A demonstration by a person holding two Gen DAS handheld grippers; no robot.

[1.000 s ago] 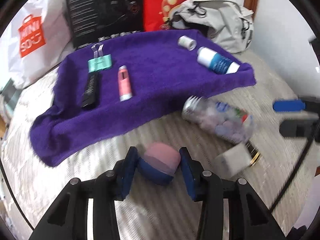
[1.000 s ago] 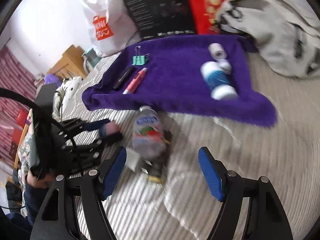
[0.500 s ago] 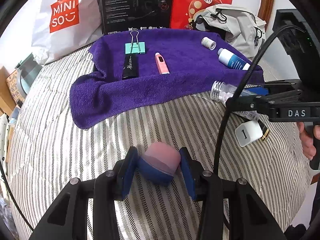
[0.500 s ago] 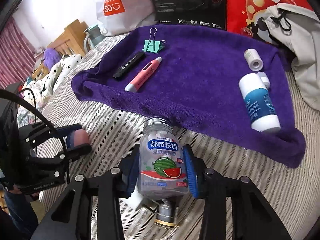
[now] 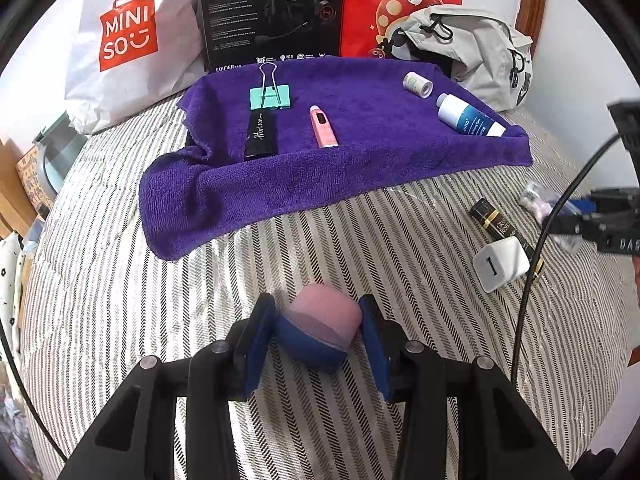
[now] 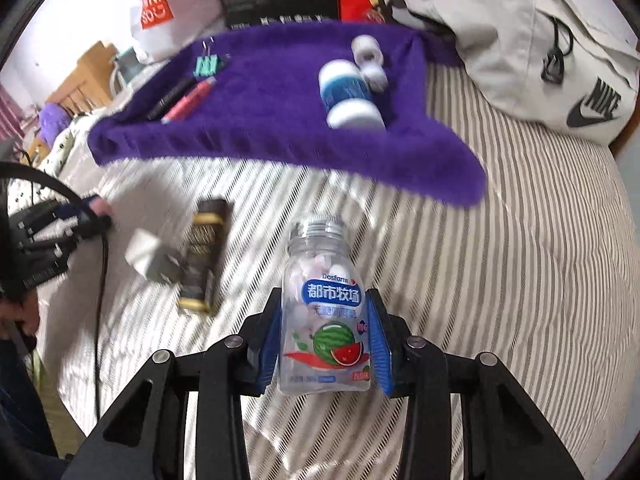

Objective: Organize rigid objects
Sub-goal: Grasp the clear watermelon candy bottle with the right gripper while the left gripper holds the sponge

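The left gripper is closed on a pink-and-blue ball, held over the striped bedspread in front of the purple towel. The right gripper is clamped on a clear candy bottle, cap pointing toward the towel. On the towel lie a clip, a black case, a pink pen, a tape roll and a white-and-blue bottle. Off the towel's near right corner, a white charger touches a black-and-gold tube on the bedspread.
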